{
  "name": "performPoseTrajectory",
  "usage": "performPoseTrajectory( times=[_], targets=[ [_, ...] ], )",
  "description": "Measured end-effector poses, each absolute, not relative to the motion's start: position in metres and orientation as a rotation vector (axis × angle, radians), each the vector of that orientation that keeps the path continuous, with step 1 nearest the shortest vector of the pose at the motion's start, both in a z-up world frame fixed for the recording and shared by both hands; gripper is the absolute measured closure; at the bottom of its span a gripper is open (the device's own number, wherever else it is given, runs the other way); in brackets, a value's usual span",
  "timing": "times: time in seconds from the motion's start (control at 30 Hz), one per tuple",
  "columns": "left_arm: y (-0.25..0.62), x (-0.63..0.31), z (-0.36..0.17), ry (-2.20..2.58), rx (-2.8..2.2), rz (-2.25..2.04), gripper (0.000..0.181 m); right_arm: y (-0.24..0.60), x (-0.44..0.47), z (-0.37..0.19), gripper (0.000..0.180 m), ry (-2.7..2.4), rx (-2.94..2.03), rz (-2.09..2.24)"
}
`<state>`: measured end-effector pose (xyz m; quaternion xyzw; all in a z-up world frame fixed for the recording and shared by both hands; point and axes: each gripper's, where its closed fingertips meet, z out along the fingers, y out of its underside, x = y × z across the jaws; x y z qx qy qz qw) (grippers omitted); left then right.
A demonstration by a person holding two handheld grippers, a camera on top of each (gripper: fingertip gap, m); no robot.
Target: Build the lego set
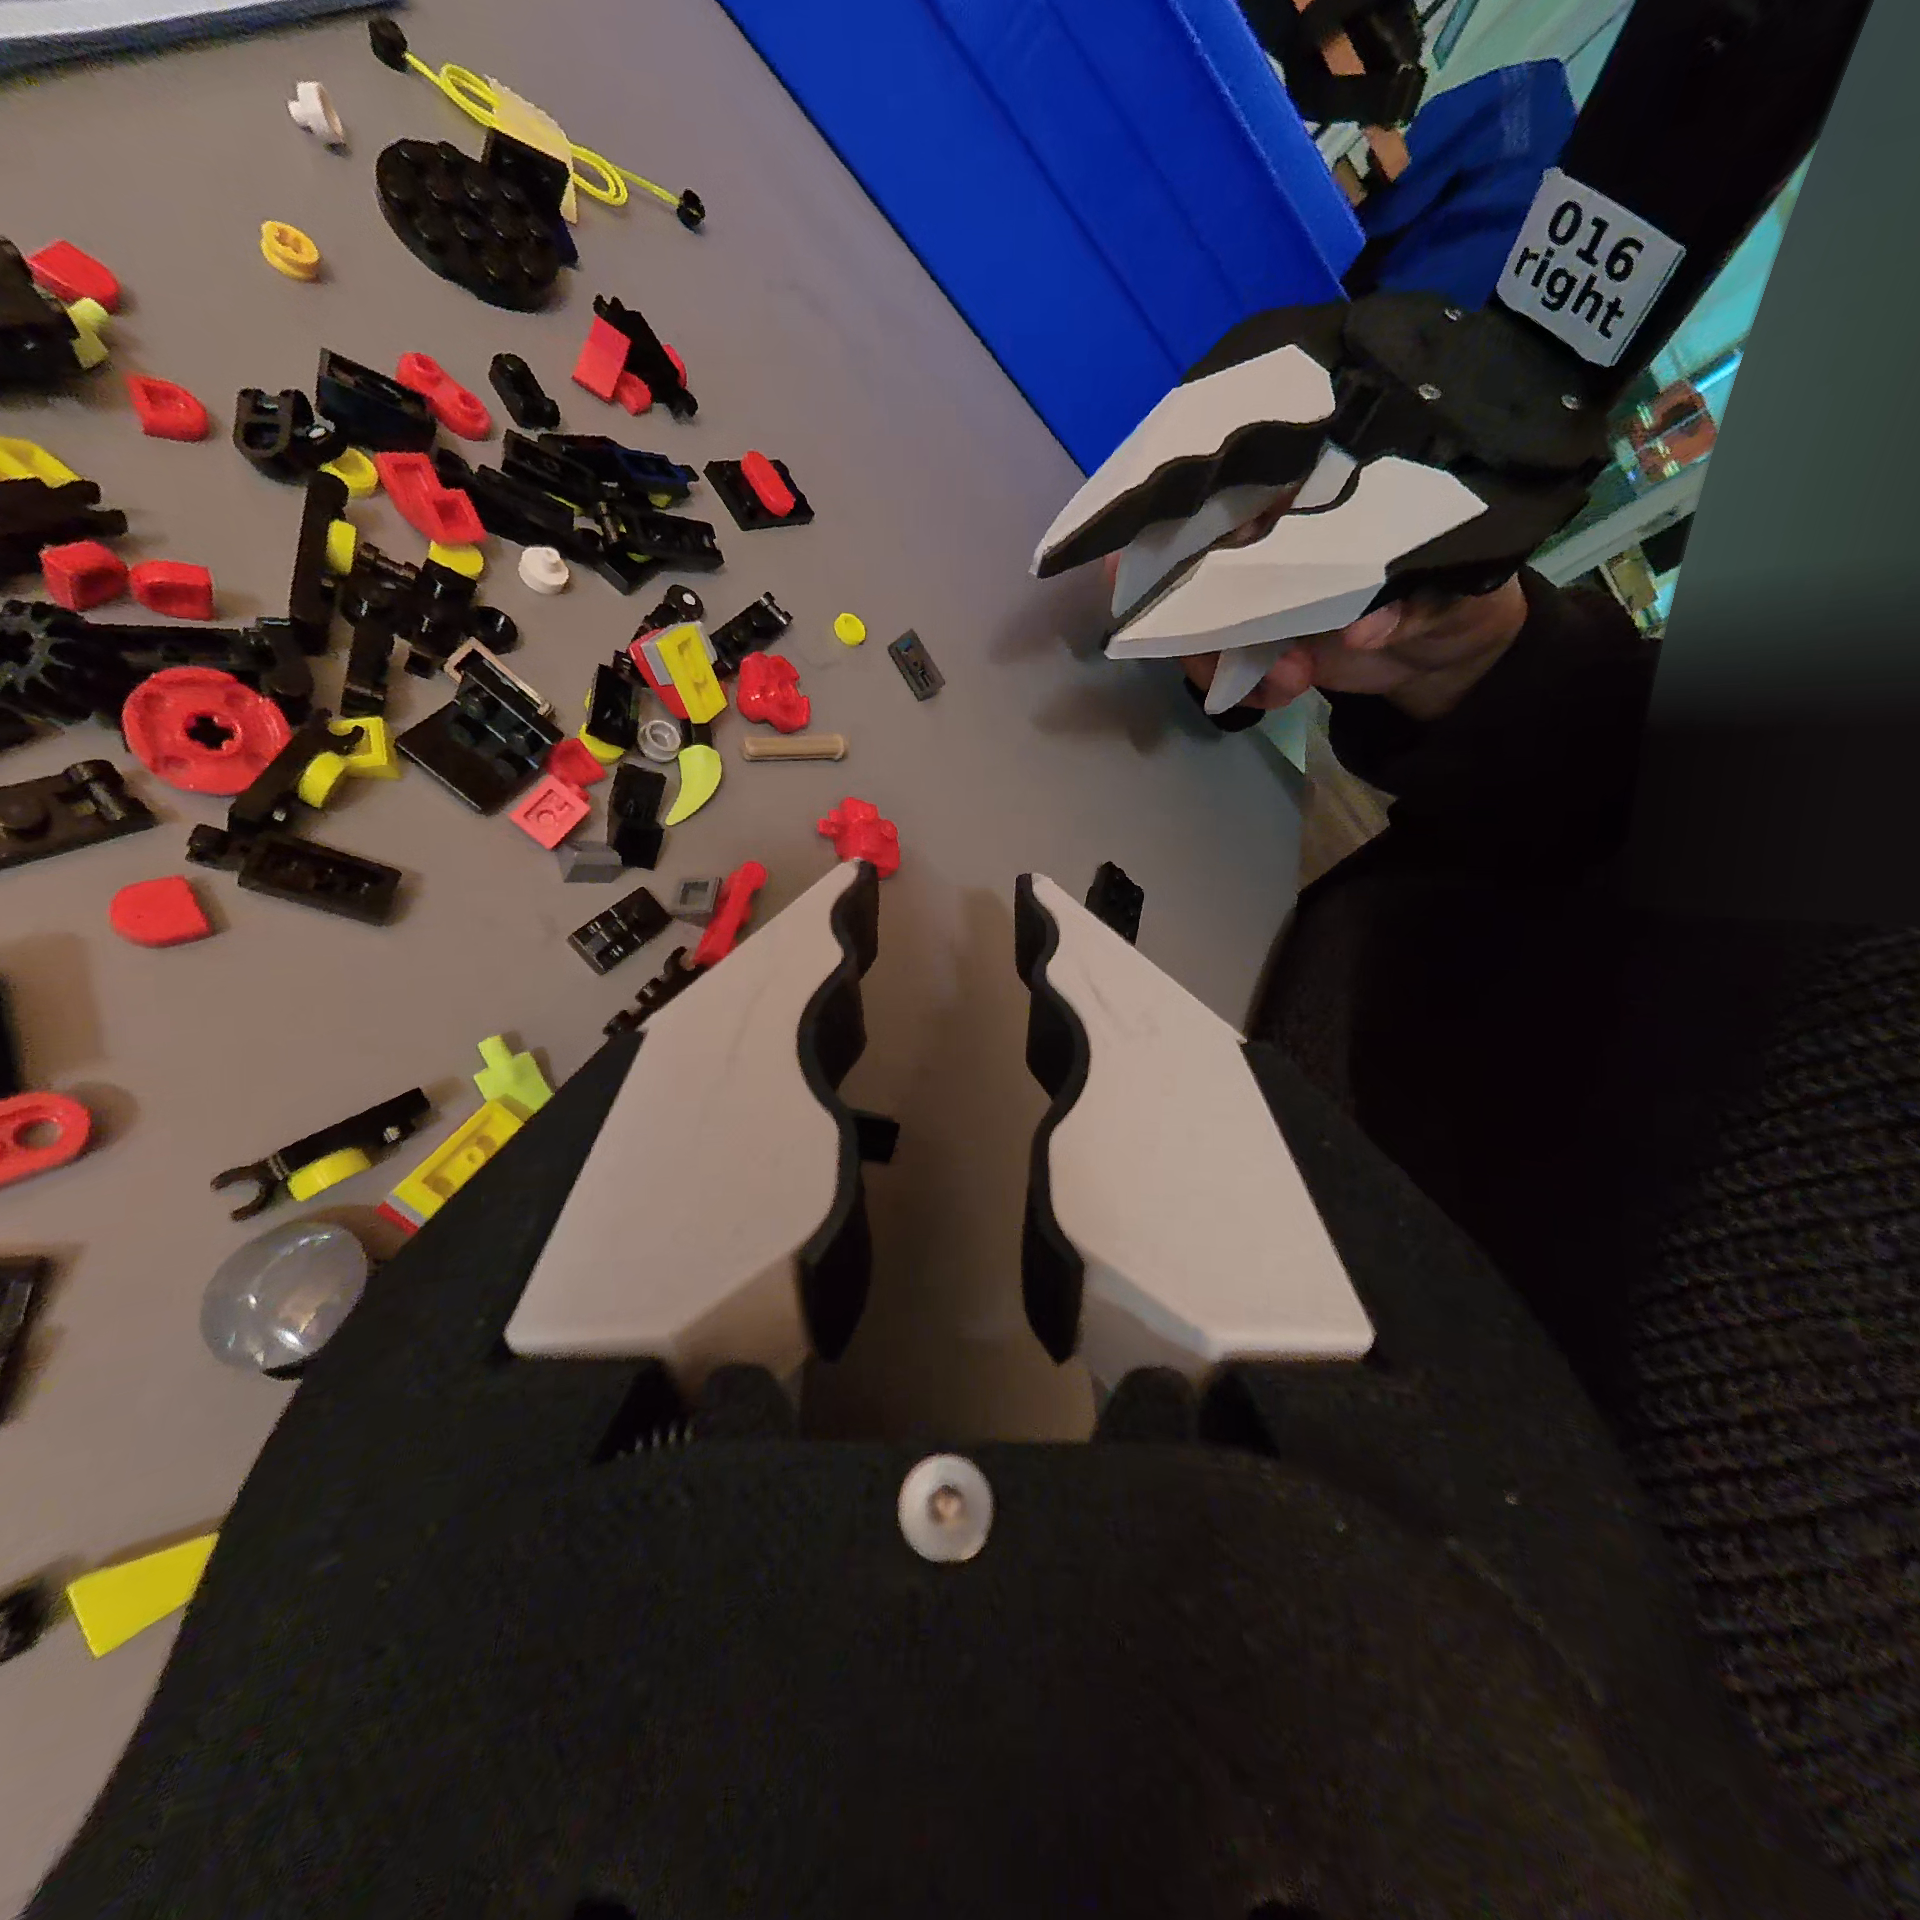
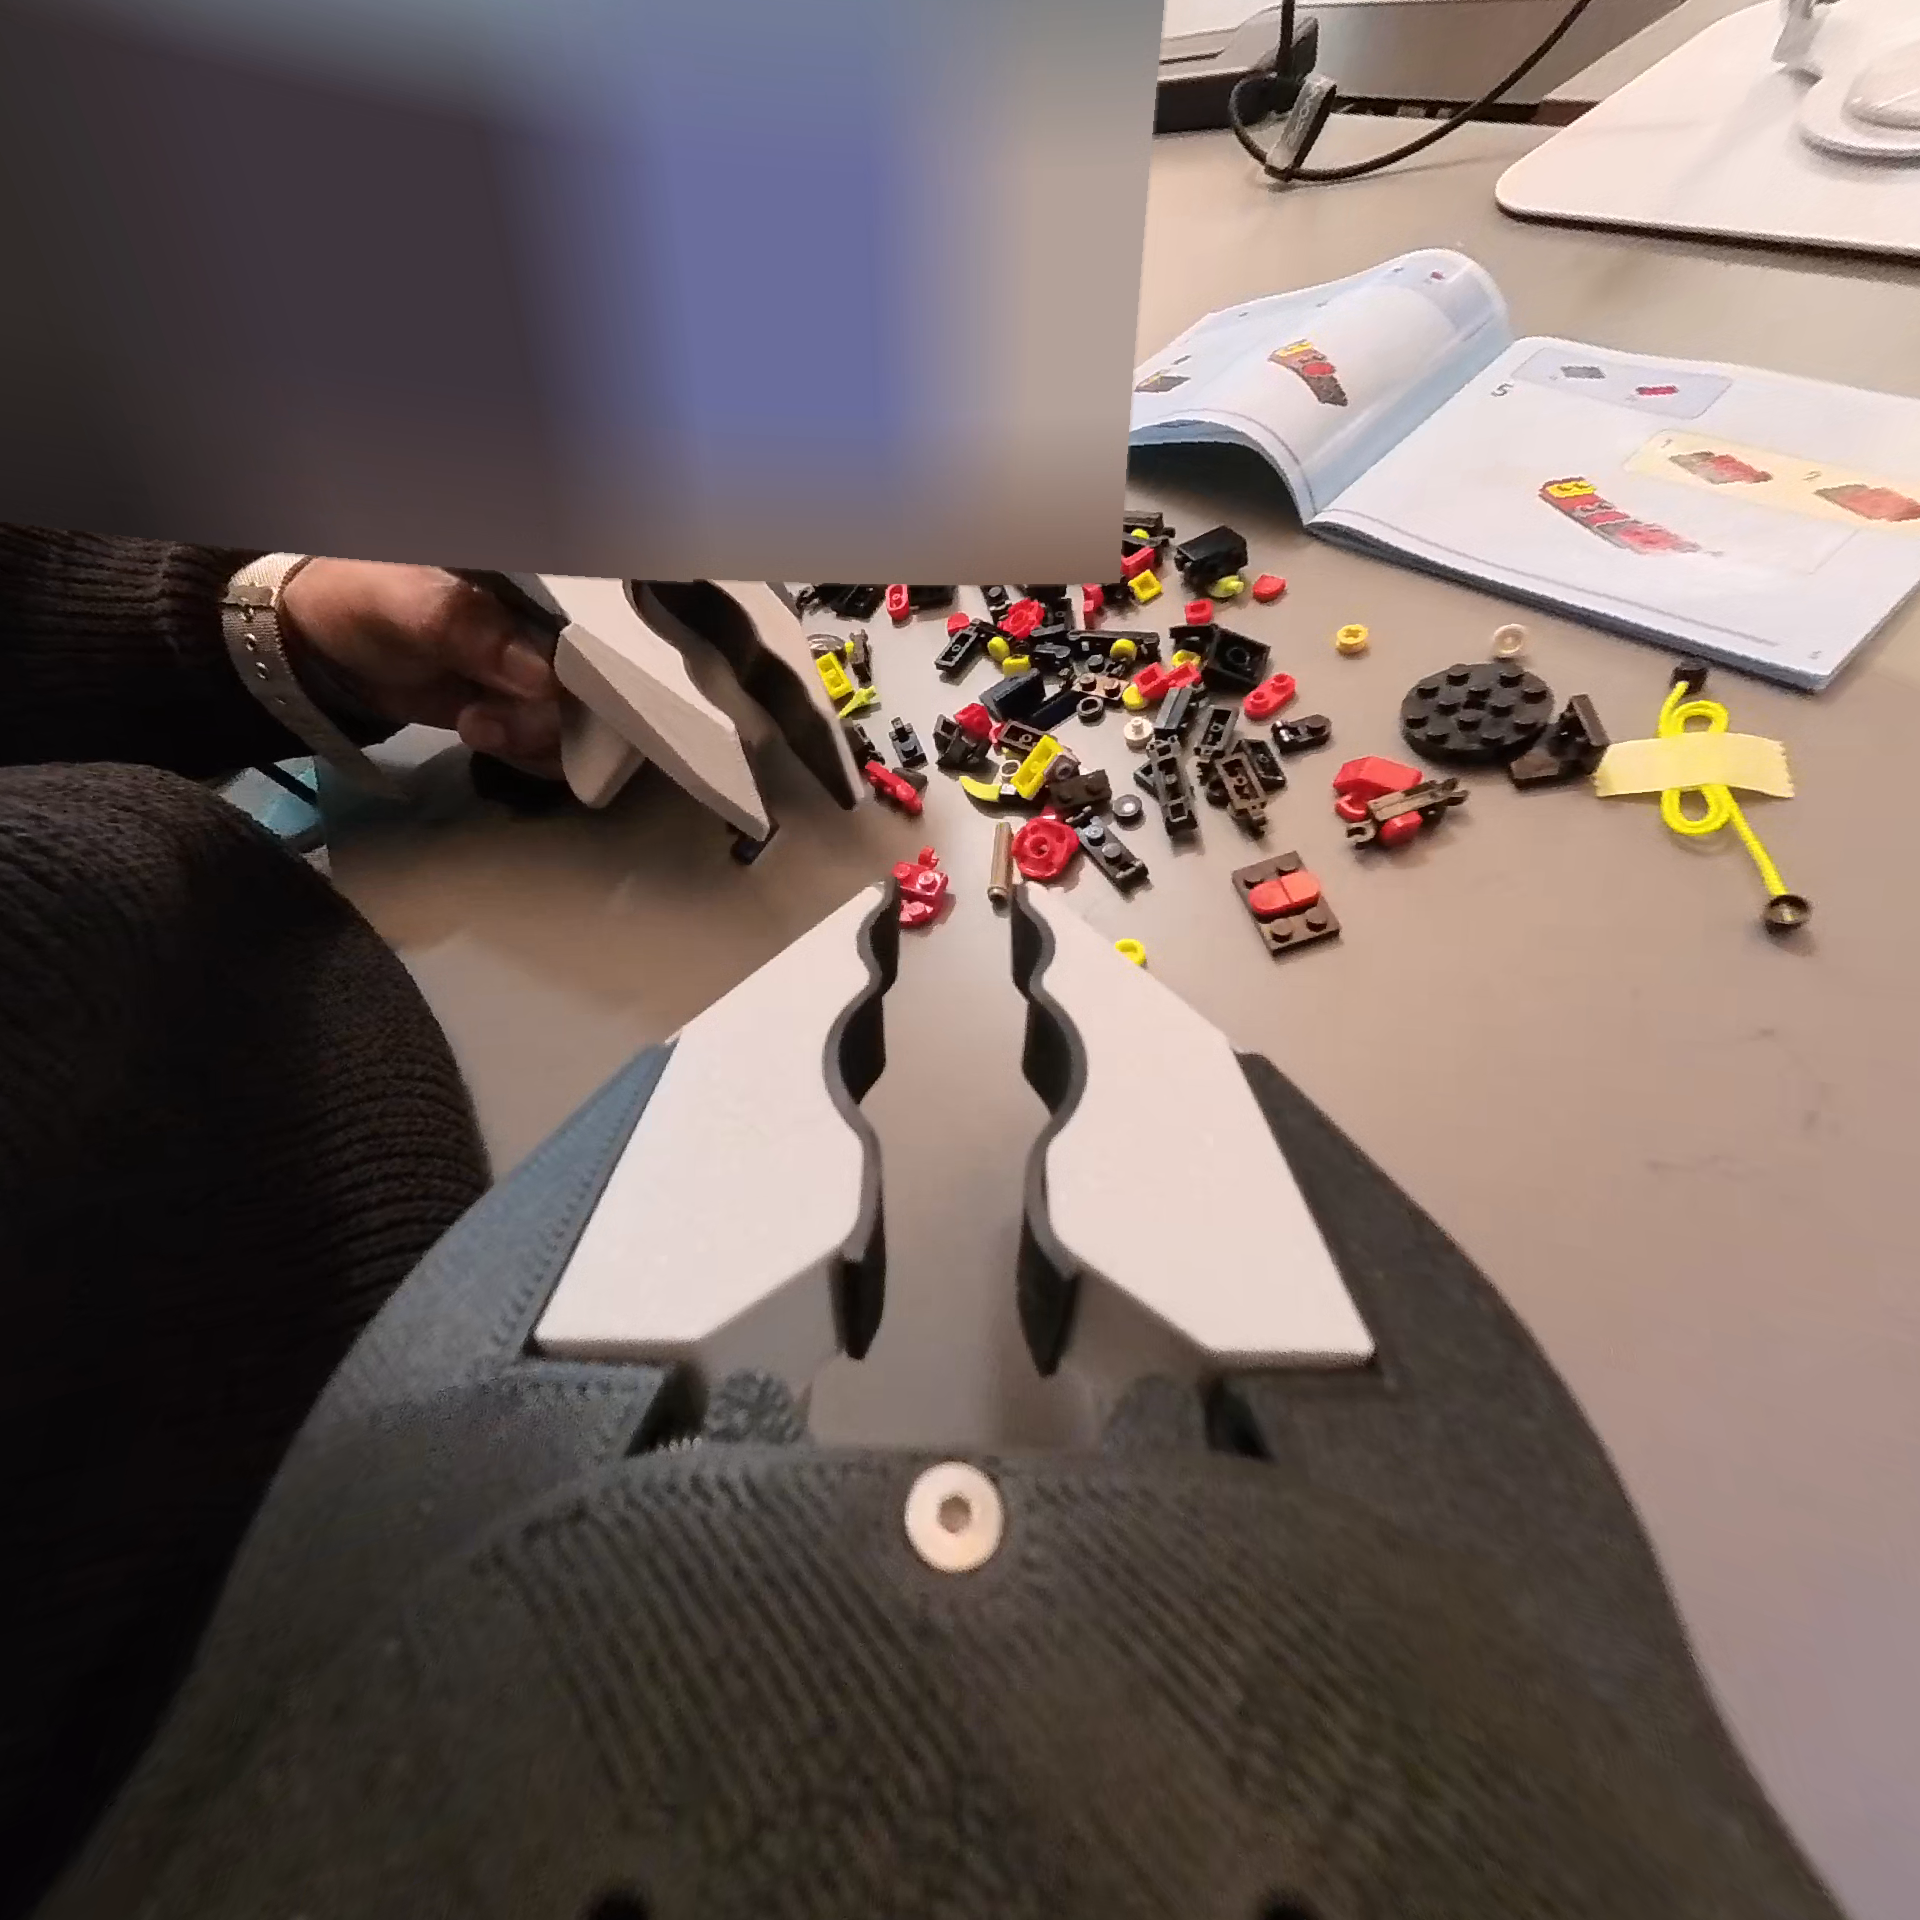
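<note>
A: Big stuff first. Grey table (image 2: 1558, 1143), open instruction booklet (image 2: 1558, 499) at the far right in the right wrist view, blue bin (image 1: 1039, 208) along the far edge in the left wrist view.

B: Grippers?

A: Left gripper (image 1: 945, 883), jaws apart, nothing between them, low over the near edge of the table. Right gripper (image 2: 951, 899), jaws also apart and empty, tips just short of the pile.

B: And the lego?

A: Loose lego pieces (image 1: 416, 582), black, red and yellow, scattered mostly left of and beyond the left gripper. Black round plate (image 2: 1475, 712) far right of the pile, beside the neon yellow string (image 2: 1704, 769) with tape on it.

B: Anything near the tips?

A: Small red flower-like piece (image 1: 860, 831) just beyond the left gripper's left fingertip; touching or not, can't tell. Same piece (image 2: 920, 885) sits just left of the right gripper's left finger. Tan pin (image 2: 1001, 862) lies just ahead of the right gripper's gap. Tiny black piece (image 1: 1114, 894) beside the left gripper's right fingertip.
</note>
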<state>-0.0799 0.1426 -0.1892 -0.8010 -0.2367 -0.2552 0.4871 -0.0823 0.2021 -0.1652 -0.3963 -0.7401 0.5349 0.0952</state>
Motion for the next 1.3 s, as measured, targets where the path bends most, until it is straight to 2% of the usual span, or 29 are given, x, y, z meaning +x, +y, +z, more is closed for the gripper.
performPoseTrajectory(
  times=[0.3, 0.33, 0.37, 0.4, 0.7, 0.87, 1.0, 1.1, 1.3],
  targets=[
    [0.143, -0.074, -0.189, -0.530, -1.971, -0.609, 0.162, 0.202, -0.082, -0.167, 0.160, -2.205, -1.165, 1.559],
    [0.143, -0.074, -0.188, -0.525, -1.967, -0.611, 0.165, 0.202, -0.082, -0.167, 0.160, -2.206, -1.165, 1.557],
    [0.143, -0.071, -0.186, -0.501, -1.963, -0.625, 0.180, 0.203, -0.082, -0.168, 0.160, -2.206, -1.164, 1.554],
    [0.142, -0.069, -0.185, -0.482, -1.963, -0.633, 0.181, 0.203, -0.082, -0.168, 0.160, -2.206, -1.164, 1.552],
    [0.137, -0.070, -0.169, -0.365, -1.961, -0.507, 0.181, 0.203, -0.081, -0.166, 0.161, -2.204, -1.139, 1.533],
    [0.109, -0.110, -0.149, -0.466, -1.909, -0.281, 0.181, 0.203, -0.080, -0.165, 0.161, -2.201, -1.118, 1.513],
    [0.101, -0.124, -0.165, -0.501, -1.988, -0.149, 0.181, 0.201, -0.079, -0.165, 0.161, -2.208, -1.105, 1.509],
    [0.111, -0.112, -0.180, -0.484, -2.062, -0.206, 0.172, 0.201, -0.078, -0.166, 0.162, -2.211, -1.091, 1.494],
    [0.113, -0.111, -0.189, -0.472, -2.104, -0.179, 0.168, 0.201, -0.077, -0.165, 0.162, -2.211, -1.086, 1.489]
  ],
)
